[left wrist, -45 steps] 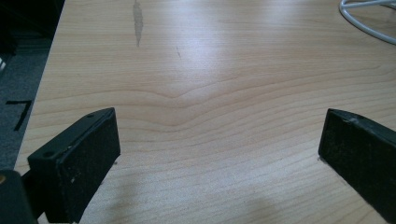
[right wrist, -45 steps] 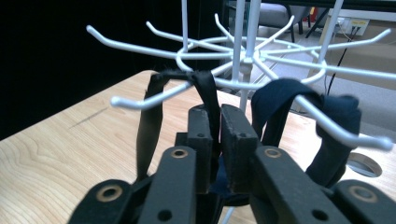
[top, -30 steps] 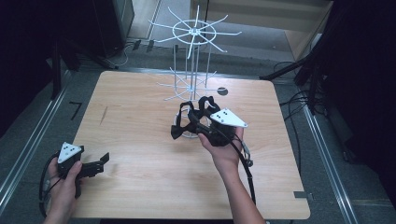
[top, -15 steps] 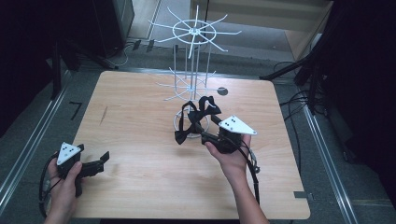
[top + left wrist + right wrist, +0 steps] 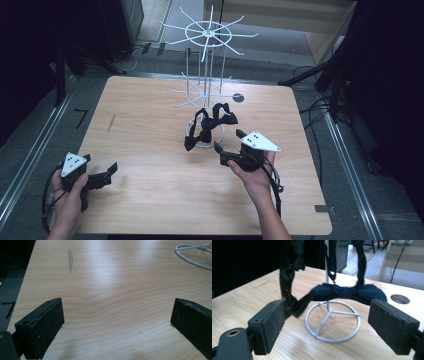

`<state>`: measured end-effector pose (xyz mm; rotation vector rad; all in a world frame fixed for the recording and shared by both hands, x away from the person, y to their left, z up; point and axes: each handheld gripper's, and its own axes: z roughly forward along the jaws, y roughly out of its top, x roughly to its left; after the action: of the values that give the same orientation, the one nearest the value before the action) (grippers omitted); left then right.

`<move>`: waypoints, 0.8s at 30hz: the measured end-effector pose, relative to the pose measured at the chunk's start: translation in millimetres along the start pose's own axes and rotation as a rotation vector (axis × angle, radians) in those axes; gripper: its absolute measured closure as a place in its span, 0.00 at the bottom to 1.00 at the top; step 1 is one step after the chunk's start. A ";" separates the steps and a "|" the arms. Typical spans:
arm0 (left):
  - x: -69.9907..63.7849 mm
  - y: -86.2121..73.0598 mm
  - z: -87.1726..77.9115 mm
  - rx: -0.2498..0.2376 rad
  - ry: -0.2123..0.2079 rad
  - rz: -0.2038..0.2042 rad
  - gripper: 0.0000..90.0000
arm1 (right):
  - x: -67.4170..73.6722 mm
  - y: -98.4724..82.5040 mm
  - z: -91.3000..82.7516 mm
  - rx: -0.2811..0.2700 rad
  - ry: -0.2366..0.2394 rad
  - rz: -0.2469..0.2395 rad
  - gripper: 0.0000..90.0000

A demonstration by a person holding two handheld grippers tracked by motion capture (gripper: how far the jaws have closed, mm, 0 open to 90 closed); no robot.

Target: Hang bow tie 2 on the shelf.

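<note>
Two black bow ties [image 5: 209,125] hang by their straps from the lower arms of a white wire rack [image 5: 206,35] at the table's middle. My right gripper [image 5: 229,141] sits just right of them, low over the wood. Its jaws have just been opening and now stand wide. In the right gripper view [image 5: 330,323] one bow tie [image 5: 348,293] hangs level beyond the pads. An end of the other [image 5: 288,275] brushes the left pad, and neither pad presses on anything. My left gripper [image 5: 100,164] rests open at the near left corner, its pads [image 5: 40,327] over bare wood.
The rack's ring base [image 5: 332,322] stands on the wooden table [image 5: 150,190] just beyond my right jaws, and its edge shows far off [image 5: 192,252]. A round hole [image 5: 238,97] lies behind the rack. Dark floor, rails and cables surround the table.
My right gripper has drawn back from the rack toward the near right and sunk a little. Its jaws opened and the bow tie now hangs free. The left hand stayed put.
</note>
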<state>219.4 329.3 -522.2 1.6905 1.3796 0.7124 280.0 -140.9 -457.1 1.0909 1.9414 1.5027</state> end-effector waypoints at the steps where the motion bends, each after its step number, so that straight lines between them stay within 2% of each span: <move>1: -0.1 0.0 0.1 -0.001 0.000 -0.001 0.00 | -0.5 -1.2 -1.2 0.002 -0.005 -0.001 0.16; 6: -0.1 -0.1 0.0 -0.002 0.000 0.000 0.00 | -5.1 -7.8 -7.2 0.012 -0.034 0.006 0.16; 24: -0.2 0.0 0.0 -0.002 0.001 -0.001 0.00 | -24.6 -32.8 -26.9 0.040 -0.083 0.046 0.16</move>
<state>219.3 329.1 -522.2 1.6883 1.3802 0.7139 264.1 -179.6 -482.7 1.2038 1.9090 1.4246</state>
